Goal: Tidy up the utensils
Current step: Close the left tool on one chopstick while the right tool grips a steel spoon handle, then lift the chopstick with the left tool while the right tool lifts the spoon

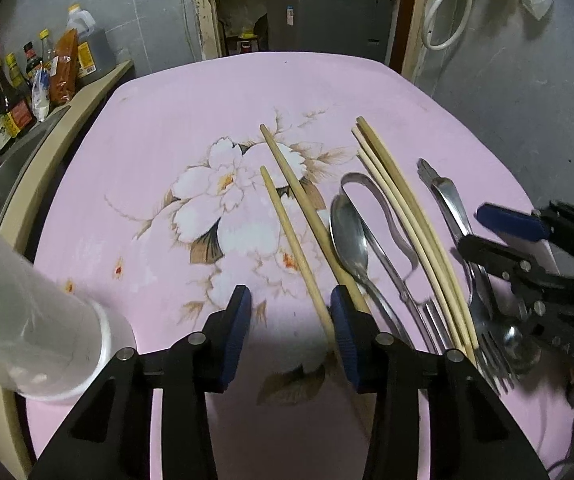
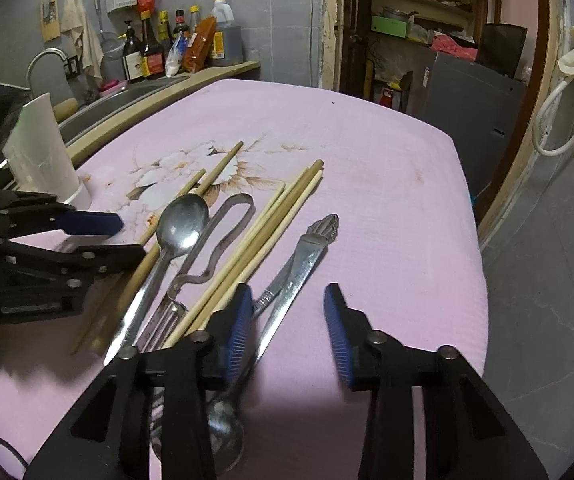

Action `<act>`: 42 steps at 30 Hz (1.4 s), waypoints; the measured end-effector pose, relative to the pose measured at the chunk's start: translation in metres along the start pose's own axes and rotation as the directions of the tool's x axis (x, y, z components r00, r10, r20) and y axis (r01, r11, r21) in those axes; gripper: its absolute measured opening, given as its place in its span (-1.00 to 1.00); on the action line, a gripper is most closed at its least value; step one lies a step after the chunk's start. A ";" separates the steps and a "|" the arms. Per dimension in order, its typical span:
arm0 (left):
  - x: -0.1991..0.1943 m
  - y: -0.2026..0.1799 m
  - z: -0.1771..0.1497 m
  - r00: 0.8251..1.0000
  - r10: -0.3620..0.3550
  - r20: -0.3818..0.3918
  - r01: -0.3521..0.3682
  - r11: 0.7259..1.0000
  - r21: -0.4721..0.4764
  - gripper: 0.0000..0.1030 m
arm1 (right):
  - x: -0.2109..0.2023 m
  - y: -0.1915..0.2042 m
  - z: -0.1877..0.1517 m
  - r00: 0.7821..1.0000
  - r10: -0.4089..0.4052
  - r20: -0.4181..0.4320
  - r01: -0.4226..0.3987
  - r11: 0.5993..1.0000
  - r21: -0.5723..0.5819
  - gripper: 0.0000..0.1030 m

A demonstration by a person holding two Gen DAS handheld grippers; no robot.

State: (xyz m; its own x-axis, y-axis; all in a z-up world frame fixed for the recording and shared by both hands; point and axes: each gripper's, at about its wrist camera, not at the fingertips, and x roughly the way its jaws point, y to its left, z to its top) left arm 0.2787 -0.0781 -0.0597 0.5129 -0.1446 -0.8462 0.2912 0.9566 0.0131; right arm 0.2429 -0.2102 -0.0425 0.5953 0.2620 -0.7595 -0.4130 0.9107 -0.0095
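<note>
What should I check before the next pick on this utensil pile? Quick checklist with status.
1. Left gripper empty: ok, jaws open, nothing pressed.
2. Chopstick between left jaws: ok, it runs through the gap near the right pad.
3. Right gripper empty: ok, jaws open over bare cloth.
4. Right gripper lined up on a utensil: not ok, ornate-handled spoon passes by its left pad.
5. White cup upright: ok.
6. Utensils separated: not ok, big spoon, tongs and chopsticks overlap.
</note>
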 end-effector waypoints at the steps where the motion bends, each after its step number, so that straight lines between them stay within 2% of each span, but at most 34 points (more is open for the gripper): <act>1: 0.001 0.001 0.003 1.000 -0.003 -0.004 0.003 1.000 -0.006 -0.40 | 0.000 0.000 0.000 1.000 0.002 0.000 -0.002 1.000 0.000 -0.44; 6: 0.006 0.007 0.014 0.998 -0.046 -0.032 0.045 0.999 -0.025 -0.63 | 0.008 0.003 0.005 1.000 0.013 -0.019 -0.013 1.000 0.008 -0.48; 9: 0.006 0.006 0.015 0.998 -0.042 -0.037 0.041 0.999 -0.021 -0.69 | 0.009 0.000 0.007 0.999 0.026 -0.030 -0.025 0.999 0.026 -0.64; 12: 0.006 0.005 0.014 0.997 -0.062 -0.040 0.061 0.998 -0.023 -0.87 | 0.009 -0.008 0.007 0.996 0.083 -0.042 -0.079 0.993 0.087 -0.79; 20: -0.004 0.015 0.004 0.992 -0.120 -0.034 0.117 0.990 -0.077 -0.92 | -0.001 -0.006 -0.002 0.994 0.098 -0.037 -0.094 0.991 0.096 -0.85; 24: -0.016 0.025 -0.010 0.991 -0.136 -0.015 0.133 0.985 -0.110 -0.95 | -0.011 -0.011 -0.007 0.996 0.081 -0.025 -0.078 0.992 0.097 -0.85; 29: -0.030 0.025 -0.023 0.989 -0.149 -0.023 0.146 0.985 -0.097 -0.95 | -0.017 -0.015 -0.012 0.999 0.047 -0.027 -0.044 0.996 0.084 -0.86; 35: -0.024 0.019 -0.016 0.989 -0.139 -0.059 0.136 0.989 -0.062 -0.94 | -0.013 -0.011 -0.010 0.997 0.042 -0.058 -0.038 0.997 0.066 -0.84; 42: -0.015 0.029 -0.003 0.978 -0.185 -0.096 0.177 0.981 -0.082 -0.92 | -0.006 -0.010 -0.006 0.996 0.050 -0.071 -0.048 0.998 0.029 -0.85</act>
State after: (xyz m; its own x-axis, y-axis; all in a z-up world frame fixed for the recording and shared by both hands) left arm 0.2769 -0.0474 -0.0488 0.3702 -0.2936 -0.8813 0.3099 0.9334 -0.1808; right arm 0.2397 -0.2225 -0.0415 0.5236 0.2841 -0.8032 -0.4208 0.9060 0.0462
